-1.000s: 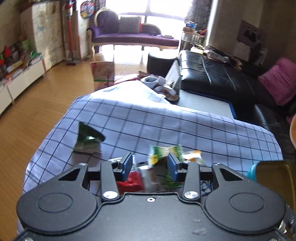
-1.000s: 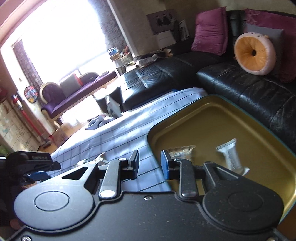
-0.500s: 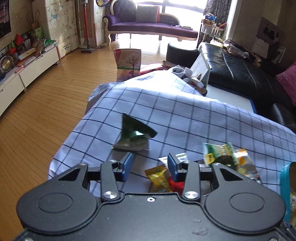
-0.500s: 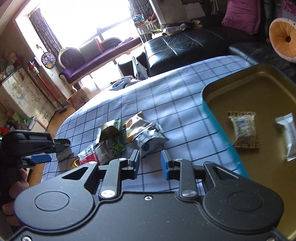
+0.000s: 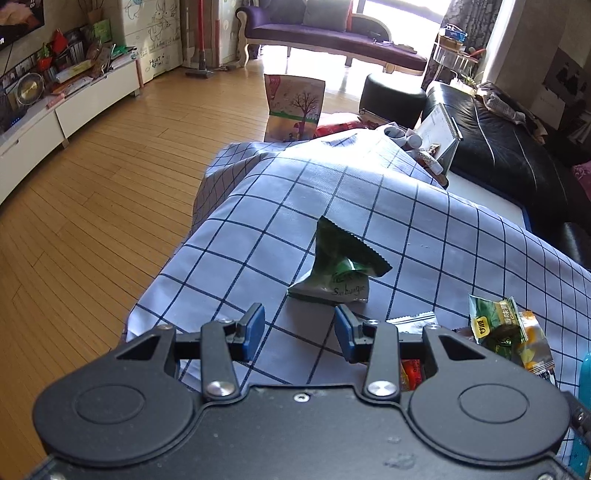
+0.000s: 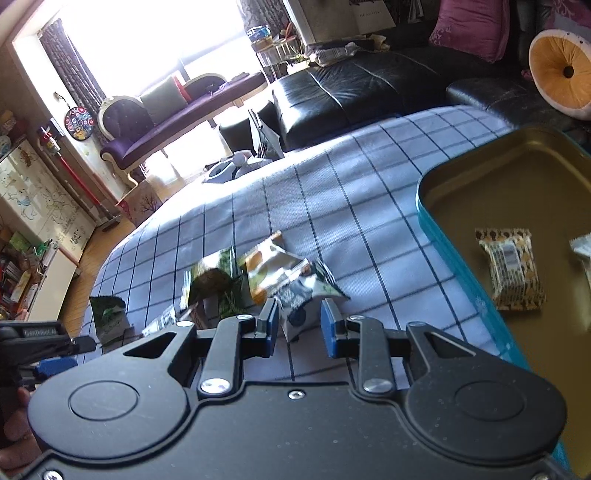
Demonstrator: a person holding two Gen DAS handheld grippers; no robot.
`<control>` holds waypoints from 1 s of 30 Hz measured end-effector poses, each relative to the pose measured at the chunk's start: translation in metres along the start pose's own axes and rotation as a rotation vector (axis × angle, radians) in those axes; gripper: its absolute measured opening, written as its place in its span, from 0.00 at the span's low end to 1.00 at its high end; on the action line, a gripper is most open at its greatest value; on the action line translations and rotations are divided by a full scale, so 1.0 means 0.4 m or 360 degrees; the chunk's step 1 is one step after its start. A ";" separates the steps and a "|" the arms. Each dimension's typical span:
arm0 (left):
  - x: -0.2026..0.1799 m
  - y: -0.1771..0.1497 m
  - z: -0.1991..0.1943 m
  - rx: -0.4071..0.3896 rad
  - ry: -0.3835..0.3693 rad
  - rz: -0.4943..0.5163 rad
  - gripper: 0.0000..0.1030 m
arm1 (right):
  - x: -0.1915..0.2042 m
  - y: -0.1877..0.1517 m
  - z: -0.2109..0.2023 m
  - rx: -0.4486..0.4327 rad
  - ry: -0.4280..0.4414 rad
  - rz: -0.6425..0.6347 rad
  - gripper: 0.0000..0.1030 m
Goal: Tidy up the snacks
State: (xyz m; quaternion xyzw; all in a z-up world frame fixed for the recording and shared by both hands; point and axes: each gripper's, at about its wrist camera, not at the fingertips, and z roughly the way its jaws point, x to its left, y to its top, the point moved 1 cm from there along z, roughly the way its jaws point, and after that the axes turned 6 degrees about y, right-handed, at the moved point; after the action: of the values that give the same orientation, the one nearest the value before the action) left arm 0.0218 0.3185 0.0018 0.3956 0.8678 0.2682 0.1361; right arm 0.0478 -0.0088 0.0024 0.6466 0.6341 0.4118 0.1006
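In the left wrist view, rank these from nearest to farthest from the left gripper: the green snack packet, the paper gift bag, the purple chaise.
1. Green snack packet, just ahead of the left gripper, on the checked cloth.
2. Paper gift bag, on the floor beyond the table.
3. Purple chaise, by the window.

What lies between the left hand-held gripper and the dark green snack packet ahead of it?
Only bare checked cloth: in the left wrist view, nothing separates the left hand-held gripper from the dark green snack packet.

Strong daylight is let in through the far window (image 6: 147, 48), blown out to white; glare is thrown on the wooden floor (image 5: 110, 177); the checked cloth (image 6: 332, 192) is half shaded; edges are bent by fisheye; slight blur
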 end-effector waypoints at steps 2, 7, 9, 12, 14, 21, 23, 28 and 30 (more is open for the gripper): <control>0.000 -0.001 0.005 0.0016 -0.0008 0.0016 0.40 | 0.007 0.015 0.010 -0.0008 -0.0006 -0.0005 0.37; -0.006 -0.004 0.008 0.0030 -0.0029 0.0043 0.40 | 0.019 0.050 0.037 -0.0028 -0.0026 -0.0055 0.37; -0.008 -0.002 0.011 0.0039 -0.0038 0.0036 0.40 | 0.024 0.062 0.055 -0.0018 -0.0007 -0.0061 0.37; -0.010 -0.003 0.013 0.0047 -0.0051 0.0032 0.40 | 0.035 0.079 0.092 0.0036 0.0028 -0.0077 0.37; -0.010 -0.003 0.015 0.0047 -0.0053 0.0030 0.40 | 0.044 0.084 0.116 0.0078 0.0033 -0.0103 0.37; -0.007 -0.001 0.024 0.0067 -0.0056 0.0018 0.40 | 0.075 0.086 0.136 0.0068 0.0048 -0.0102 0.37; -0.008 -0.001 0.024 0.0070 -0.0060 0.0018 0.40 | 0.087 0.090 0.138 0.0080 0.0097 -0.0088 0.37; -0.010 -0.002 0.025 0.0068 -0.0062 0.0029 0.40 | 0.125 0.095 0.160 0.0081 0.0150 -0.0110 0.37; -0.011 -0.003 0.025 0.0068 -0.0068 0.0030 0.40 | 0.145 0.110 0.180 0.0057 0.0141 -0.0141 0.37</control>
State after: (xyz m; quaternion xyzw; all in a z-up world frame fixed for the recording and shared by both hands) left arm 0.0284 0.3180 -0.0069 0.4123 0.8664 0.2424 0.1436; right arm 0.1194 0.0642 0.0084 0.6007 0.6733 0.4238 0.0791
